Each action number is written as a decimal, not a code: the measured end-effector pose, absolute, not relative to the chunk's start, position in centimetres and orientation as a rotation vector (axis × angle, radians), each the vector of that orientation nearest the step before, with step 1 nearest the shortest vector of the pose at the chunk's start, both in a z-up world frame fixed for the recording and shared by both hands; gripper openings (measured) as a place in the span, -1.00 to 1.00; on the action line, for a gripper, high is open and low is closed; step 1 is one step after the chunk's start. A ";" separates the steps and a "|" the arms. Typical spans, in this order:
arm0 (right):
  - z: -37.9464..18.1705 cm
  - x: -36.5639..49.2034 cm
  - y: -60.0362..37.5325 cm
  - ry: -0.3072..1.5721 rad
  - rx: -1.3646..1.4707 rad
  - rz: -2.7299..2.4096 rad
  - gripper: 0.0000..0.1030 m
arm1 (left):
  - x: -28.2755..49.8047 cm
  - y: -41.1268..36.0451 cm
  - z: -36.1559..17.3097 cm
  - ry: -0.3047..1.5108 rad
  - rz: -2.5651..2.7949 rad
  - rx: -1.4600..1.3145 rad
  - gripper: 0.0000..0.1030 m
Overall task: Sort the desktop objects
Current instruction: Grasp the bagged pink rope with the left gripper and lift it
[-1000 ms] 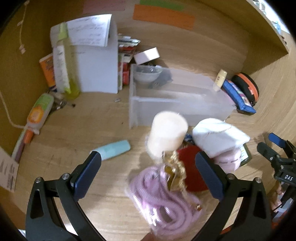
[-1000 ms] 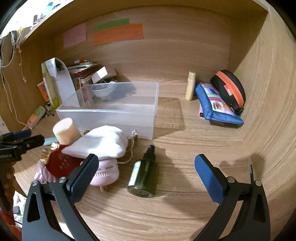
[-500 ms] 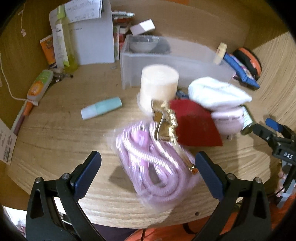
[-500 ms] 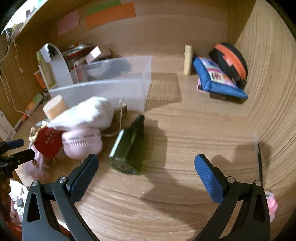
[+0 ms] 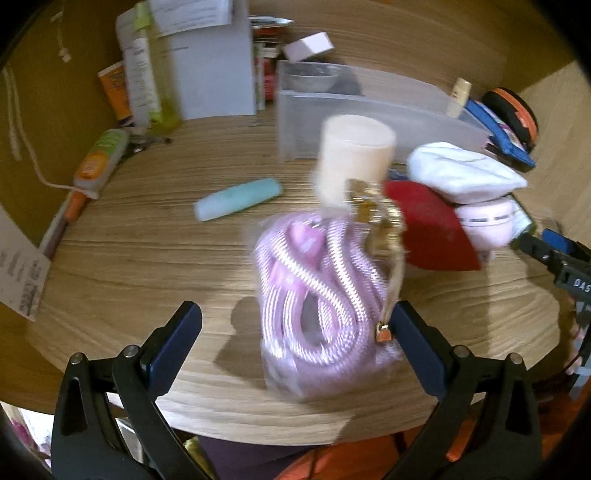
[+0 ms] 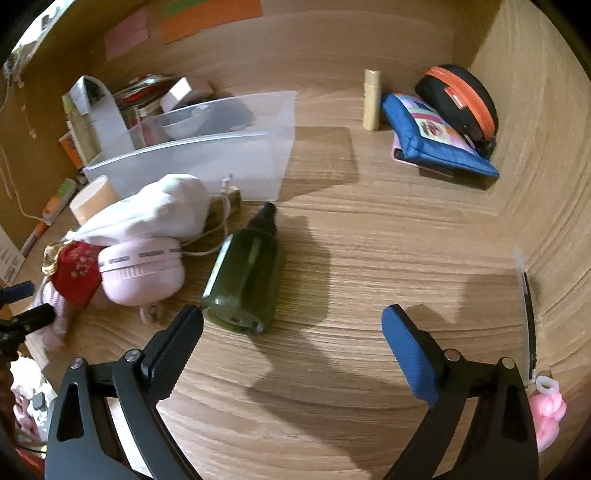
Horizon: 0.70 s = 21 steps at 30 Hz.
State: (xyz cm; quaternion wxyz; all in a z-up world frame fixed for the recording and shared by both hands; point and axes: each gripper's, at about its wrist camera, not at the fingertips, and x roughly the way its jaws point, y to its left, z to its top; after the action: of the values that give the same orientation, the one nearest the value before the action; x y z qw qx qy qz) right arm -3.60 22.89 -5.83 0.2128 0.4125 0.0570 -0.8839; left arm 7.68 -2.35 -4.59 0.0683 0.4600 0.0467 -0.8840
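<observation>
Though the clear bin at twelve o'clock held little, both grippers' jaws stood spread and empty; the pink cord, green bottle and the rest lay unsorted on the counter.

Wooden desk, orange sticky note and pink sticky note on back wall

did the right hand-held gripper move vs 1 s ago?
Yes. The right hand-held gripper drew back and rose: the clear bin sits higher in its view, and the green bottle is now ahead of its left finger.

Blocked: coiled lilac braided cord fills the front-left desk.
Clear: bare wood right of the dark green spray bottle.
</observation>
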 end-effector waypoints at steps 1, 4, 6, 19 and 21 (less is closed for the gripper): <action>-5.8 -3.6 23.0 0.153 1.146 -2.453 0.86 | 7.7 -2.7 -4.6 0.147 -2.653 1.389 1.00; -5.7 -3.8 22.8 0.144 1.145 -2.429 0.86 | 8.0 -2.4 -4.3 0.178 -2.681 1.414 1.00; -5.6 -3.8 22.3 0.158 1.141 -2.421 0.86 | 8.0 -1.7 -4.2 0.162 -2.706 1.424 1.00; -5.4 -5.1 20.6 0.288 1.152 -2.397 0.81 | 6.1 -1.6 -6.8 0.129 -2.611 1.473 1.00; -5.5 -5.4 20.4 0.322 1.156 -2.388 0.74 | 5.7 -2.0 -6.8 0.122 -2.619 1.471 1.00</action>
State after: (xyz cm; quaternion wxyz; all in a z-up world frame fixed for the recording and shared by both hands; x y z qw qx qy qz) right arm -5.45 20.38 -5.48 0.2323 0.4209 0.1173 -0.8690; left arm 5.68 -2.04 -6.83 0.0675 0.4882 0.0404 -0.8692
